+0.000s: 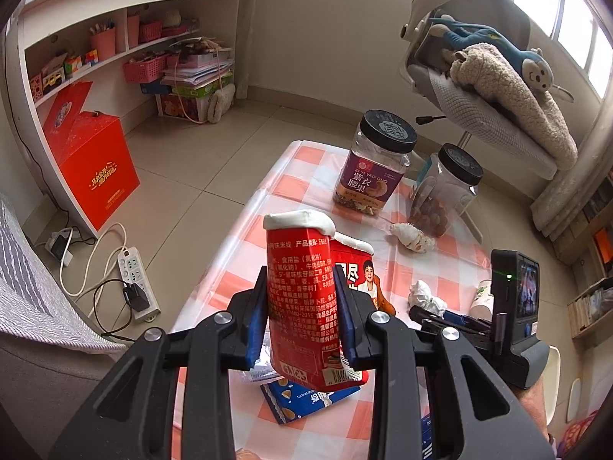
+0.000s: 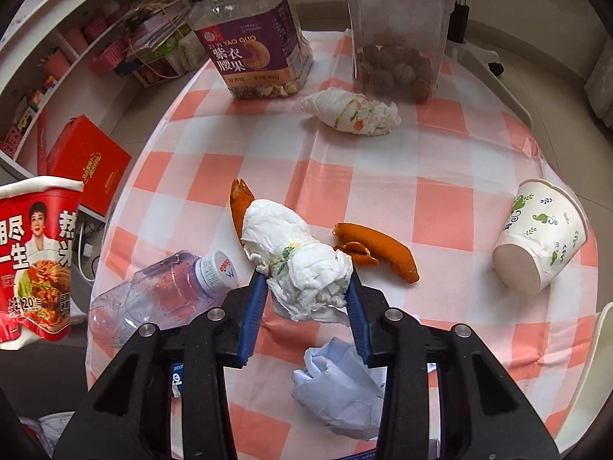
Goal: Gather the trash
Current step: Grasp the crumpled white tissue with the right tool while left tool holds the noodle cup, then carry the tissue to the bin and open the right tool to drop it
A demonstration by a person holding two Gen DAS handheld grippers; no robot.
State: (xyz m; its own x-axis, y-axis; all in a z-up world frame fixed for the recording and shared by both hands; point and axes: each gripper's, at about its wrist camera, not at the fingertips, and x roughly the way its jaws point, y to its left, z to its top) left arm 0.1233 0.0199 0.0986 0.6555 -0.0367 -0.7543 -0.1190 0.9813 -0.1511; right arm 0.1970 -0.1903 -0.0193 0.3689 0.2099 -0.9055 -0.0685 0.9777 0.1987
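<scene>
Two pieces of trash are in hand, both lifted; the rest lies on the table, so the task reads as early.

Left wrist view: the left gripper (image 1: 300,303) is clamped on the side of one red noodle cup (image 1: 302,299), held upright above the near left edge of the table (image 1: 245,237). One blue wrapper (image 1: 306,400) lies beneath it. Two jars (image 1: 377,165) stand at the far edge, one tissue wad (image 1: 412,238) just before them. No bin is visible.

Right wrist view: the right gripper (image 2: 306,299) is closed on one crumpled tissue (image 2: 297,260), seemingly raised over the table's middle. Left to collect, as counted here: one plastic bottle (image 2: 161,291) at the left edge, two orange peels (image 2: 377,251) mid-table, one paper cup (image 2: 540,241) on its side at the right edge, one tissue wad near the jars, one pale blue paper wad (image 2: 337,383) at the near edge. The jars, holding nuts, are probably not trash.
</scene>
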